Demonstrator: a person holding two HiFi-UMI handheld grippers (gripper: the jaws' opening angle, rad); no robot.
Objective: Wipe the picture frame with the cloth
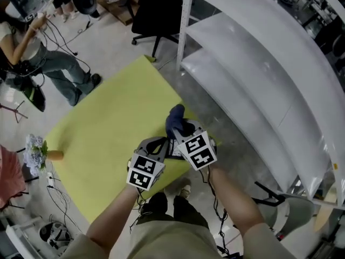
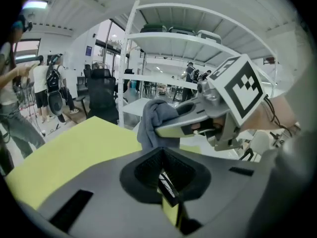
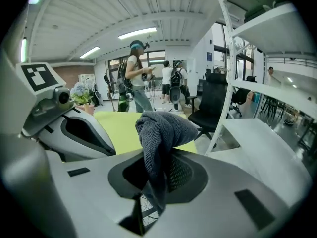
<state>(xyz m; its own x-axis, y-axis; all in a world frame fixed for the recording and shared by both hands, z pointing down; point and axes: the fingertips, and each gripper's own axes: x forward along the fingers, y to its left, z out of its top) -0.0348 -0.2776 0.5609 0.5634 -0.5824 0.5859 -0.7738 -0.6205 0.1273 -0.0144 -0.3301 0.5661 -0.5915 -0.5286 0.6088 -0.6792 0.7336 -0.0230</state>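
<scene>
the person stands at the near edge of the yellow table [image 1: 108, 139], with both grippers held close together over it. the right gripper [image 3: 149, 201] has its jaws clamped on the dark grey-blue cloth [image 3: 161, 133], which bunches up above the tips and flops to one side. the left gripper [image 2: 166, 181] is just beside it, its jaws closed on a thin flat piece with a dark edge, seen edge on. that looks to be the picture frame [image 2: 167, 189], though so little of it shows that i can't be sure. the cloth hangs right by the left gripper's tips, near the frame, and i can't tell whether it touches. white shelving [image 1: 253, 74] runs along the right of the table. a black office chair [image 1: 156, 9] stands by the far corner, a bunch of pale flowers [image 1: 35, 147] sits at the table's left edge, and another person [image 1: 43, 53] stands on the floor beyond.
</scene>
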